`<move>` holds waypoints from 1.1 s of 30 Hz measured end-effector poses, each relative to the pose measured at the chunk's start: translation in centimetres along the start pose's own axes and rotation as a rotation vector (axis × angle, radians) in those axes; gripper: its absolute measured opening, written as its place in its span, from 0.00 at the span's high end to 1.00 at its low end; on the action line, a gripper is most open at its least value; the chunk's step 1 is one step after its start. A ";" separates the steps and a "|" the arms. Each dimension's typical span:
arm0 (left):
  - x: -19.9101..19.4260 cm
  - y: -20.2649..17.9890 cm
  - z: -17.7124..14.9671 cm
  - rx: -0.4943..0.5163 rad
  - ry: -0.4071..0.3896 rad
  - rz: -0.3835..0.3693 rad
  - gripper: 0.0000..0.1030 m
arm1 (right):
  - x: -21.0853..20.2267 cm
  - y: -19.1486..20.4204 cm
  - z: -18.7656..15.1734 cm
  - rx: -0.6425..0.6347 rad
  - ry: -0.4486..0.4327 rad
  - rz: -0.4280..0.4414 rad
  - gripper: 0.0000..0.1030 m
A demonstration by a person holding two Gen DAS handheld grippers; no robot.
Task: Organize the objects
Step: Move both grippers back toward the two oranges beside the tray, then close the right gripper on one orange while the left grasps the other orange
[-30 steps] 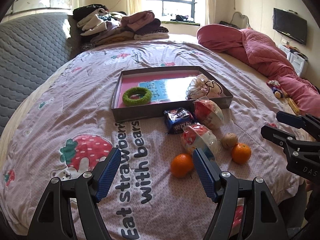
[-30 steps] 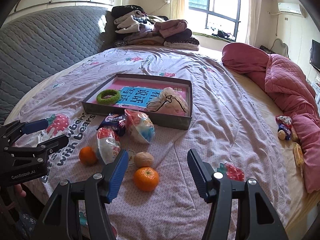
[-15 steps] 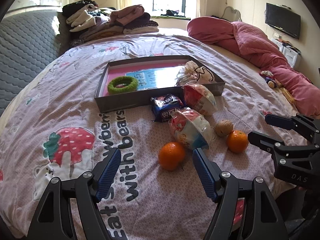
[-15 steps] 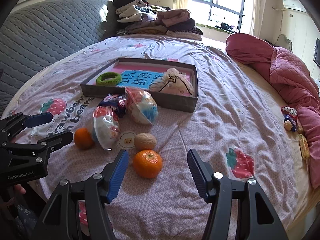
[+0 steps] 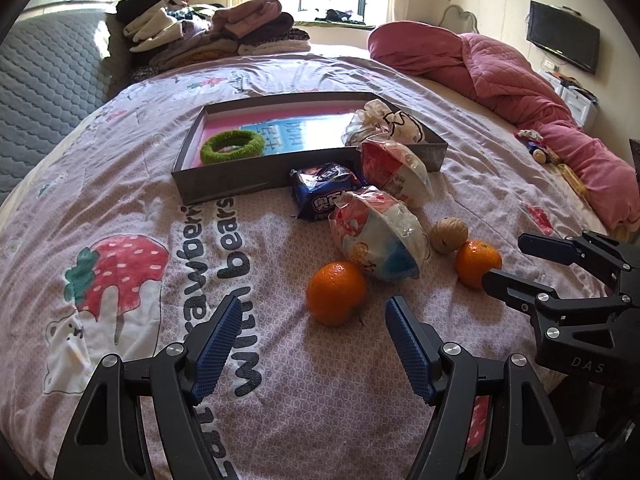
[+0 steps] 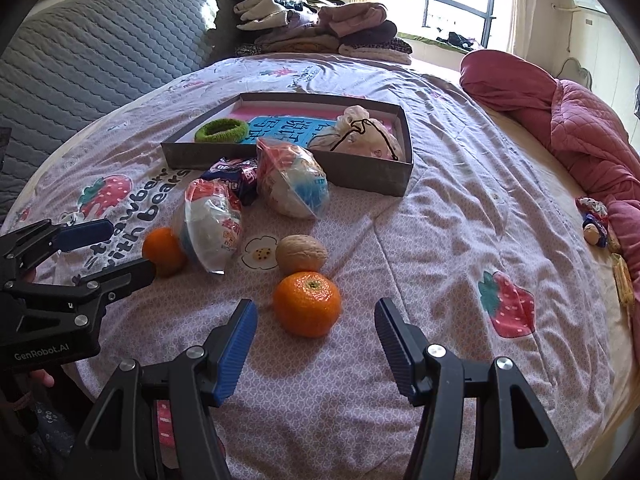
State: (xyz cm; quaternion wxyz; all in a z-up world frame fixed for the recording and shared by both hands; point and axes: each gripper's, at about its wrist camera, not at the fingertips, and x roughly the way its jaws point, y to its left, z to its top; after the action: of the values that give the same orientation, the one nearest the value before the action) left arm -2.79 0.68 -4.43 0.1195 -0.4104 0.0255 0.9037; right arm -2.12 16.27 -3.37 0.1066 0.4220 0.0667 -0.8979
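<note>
A grey tray (image 5: 224,184) (image 6: 372,178) on the bed holds a green ring (image 5: 233,146) (image 6: 221,130) and a white pouch (image 5: 384,124) (image 6: 360,136). In front of it lie a blue snack pack (image 5: 324,194) (image 6: 236,172), two wrapped bowls (image 5: 380,236) (image 5: 394,170) (image 6: 212,222) (image 6: 290,182), a walnut (image 5: 448,234) (image 6: 301,254) and two oranges. My left gripper (image 5: 312,320) (image 6: 106,252) is open just before one orange (image 5: 336,292) (image 6: 163,250). My right gripper (image 6: 316,320) (image 5: 516,260) is open just before the other orange (image 6: 307,304) (image 5: 477,262).
A strawberry-print sheet (image 5: 120,280) covers the bed. A pink quilt (image 5: 520,88) (image 6: 580,128) lies at the right. Folded clothes (image 5: 216,36) (image 6: 320,28) are stacked at the far end. A grey quilted headboard (image 6: 100,64) stands at the left. Small toys (image 6: 596,224) lie by the quilt.
Both grippers have moved forward and lower toward the oranges, which now look larger and nearer the fingertips. Both stay open. Nothing on the bed has moved.
</note>
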 end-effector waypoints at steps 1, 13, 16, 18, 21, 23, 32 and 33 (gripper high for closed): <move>0.2 0.1 0.0 0.000 0.002 0.002 0.27 | 0.1 -0.1 0.0 0.002 0.003 -0.003 0.41; 1.5 0.3 0.3 -0.005 0.017 -0.002 0.27 | 1.7 -0.4 0.0 0.023 0.034 0.018 0.41; 2.0 0.3 0.5 -0.008 0.023 -0.004 0.27 | 2.1 -0.6 0.1 0.035 0.042 0.023 0.41; 2.2 0.4 0.5 -0.013 0.028 -0.008 0.27 | 2.4 -0.7 0.1 0.036 0.045 0.022 0.41; 2.6 0.4 0.4 -0.016 0.037 -0.008 0.27 | 2.6 -0.7 0.1 0.037 0.044 0.024 0.41; 2.8 0.4 0.5 -0.016 0.038 -0.007 0.27 | 2.8 -0.7 0.2 0.038 0.045 0.025 0.41; 3.5 0.7 0.6 -0.027 0.040 0.007 0.27 | 3.7 -0.8 0.1 0.048 0.045 0.034 0.41; 3.6 0.7 0.6 -0.026 0.040 0.008 0.27 | 3.8 -0.8 0.1 0.055 0.044 0.036 0.41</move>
State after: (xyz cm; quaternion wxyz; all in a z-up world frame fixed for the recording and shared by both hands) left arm -5.69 0.78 -6.73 0.1099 -0.4296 0.0180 0.8961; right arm -4.75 16.55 -6.20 0.1094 0.4453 0.0366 -0.8879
